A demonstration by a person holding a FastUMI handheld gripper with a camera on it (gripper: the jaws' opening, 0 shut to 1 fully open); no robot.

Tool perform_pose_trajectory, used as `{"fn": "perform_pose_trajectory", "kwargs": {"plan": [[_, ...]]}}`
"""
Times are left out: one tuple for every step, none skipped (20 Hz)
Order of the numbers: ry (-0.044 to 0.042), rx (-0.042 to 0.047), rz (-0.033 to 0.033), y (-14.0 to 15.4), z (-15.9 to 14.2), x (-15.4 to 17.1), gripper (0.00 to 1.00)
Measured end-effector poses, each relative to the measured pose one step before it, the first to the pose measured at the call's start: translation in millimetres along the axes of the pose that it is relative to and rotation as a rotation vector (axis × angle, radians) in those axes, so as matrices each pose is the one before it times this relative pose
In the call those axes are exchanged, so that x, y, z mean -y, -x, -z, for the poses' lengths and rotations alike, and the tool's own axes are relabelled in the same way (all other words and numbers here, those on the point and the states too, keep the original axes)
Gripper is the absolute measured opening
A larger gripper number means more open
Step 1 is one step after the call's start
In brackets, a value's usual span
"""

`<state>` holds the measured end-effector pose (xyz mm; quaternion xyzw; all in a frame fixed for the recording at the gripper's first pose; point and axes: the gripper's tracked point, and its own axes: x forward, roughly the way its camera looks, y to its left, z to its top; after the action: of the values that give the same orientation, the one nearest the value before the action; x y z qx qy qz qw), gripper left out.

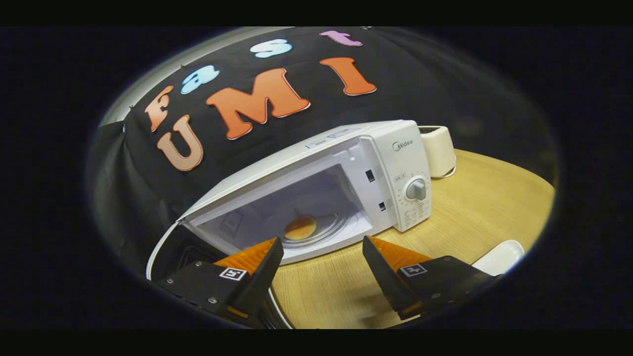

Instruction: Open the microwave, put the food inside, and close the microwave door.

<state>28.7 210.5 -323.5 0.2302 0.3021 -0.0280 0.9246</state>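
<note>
I have the tool (322,243) backed off from the microwave (316,188), its fingers spread wide with nothing between them; through the gap I see only bare wooden bench (484,207). The microwave sits just ahead of the fingertips, cavity open. Its door (165,247) is swung out beside and partly behind my left finger, dark inner face toward me, pale edge curving down toward the bench.

The food (299,228), a round golden-brown piece that looks like a bun or small pancake, lies on the glass turntable (321,228) inside the cavity, just beyond my left fingertip. So I judge two of the three steps finished: the door is open and the food is in. Only closing the door is left, and for that I would need to bring the tool round to the outer side of the door, off to my left, and push it toward the cavity.

As for writing, the control panel (408,173), ahead of my right finger, carries the Midea brand above a single dial (416,189); the fine print around the dial is too small to make out. A white appliance (437,148) stands on the bench beyond the microwave, and a white dish (499,257) lies just outside my right finger.
</note>
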Motion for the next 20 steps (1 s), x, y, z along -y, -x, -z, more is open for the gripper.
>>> {"fn": "perform_pose_trajectory", "kwargs": {"plan": [[0.02027, 0.00688, -0.00612, 13.27, -0.77, 1.31, 0.96], [0.01986, 0.00808, -0.00339, 13.15, 0.67, 1.47, 0.96], [0.02449, 0.00526, -0.00014, 12.83, 0.49, 1.18, 0.96], [0.03039, 0.00874, 0.00386, 13.17, 1.23, 2.56, 0.95], [0.02062, 0.00568, 0.00113, 11.84, 1.93, 0.80, 0.94], [0.01350, 0.00605, 0.00172, 11.07, 1.08, 0.10, 0.94], [0.00728, 0.00488, 0.00442, 12.02, 2.99, -0.36, 0.93], [0.00426, 0.00452, 0.00241, 12.00, 2.17, -2.38, 0.92], [0.00544, 0.00245, 0.00730, 11.29, 3.74, -0.52, 0.90], [0.00779, 0.00393, 0.00815, 10.77, 3.05, -2.03, 0.88], [0.01136, 0.00424, 0.00573, 10.47, 1.03, -2.90, 0.86], [0.00873, 0.00297, 0.00525, 12.27, 0.65, -3.55, 0.82], [0.00936, 0.00881, -0.00118, 12.68, -1.89, -4.58, 0.80], [0.01612, 0.01315, -0.00411, 11.36, -2.94, -6.24, 0.75], [0.01746, 0.01320, -0.00439, 10.01, -4.90, -5.00, 0.71], [0.02148, 0.01280, -0.00450, 8.70, -5.03, -5.91, 0.64], [0.01908, 0.00153, 0.00234, 6.81, -3.36, -4.09, 0.59], [0.01556, 0.00482, -0.00617, 7.40, -3.19, -7.58, 0.48], [0.01059, 0.00114, -0.00363, 5.95, -2.26, -6.66, 0.44], [0.00118, -0.00531, -0.01198, 5.15, -0.27, -9.11, 0.36]]}}
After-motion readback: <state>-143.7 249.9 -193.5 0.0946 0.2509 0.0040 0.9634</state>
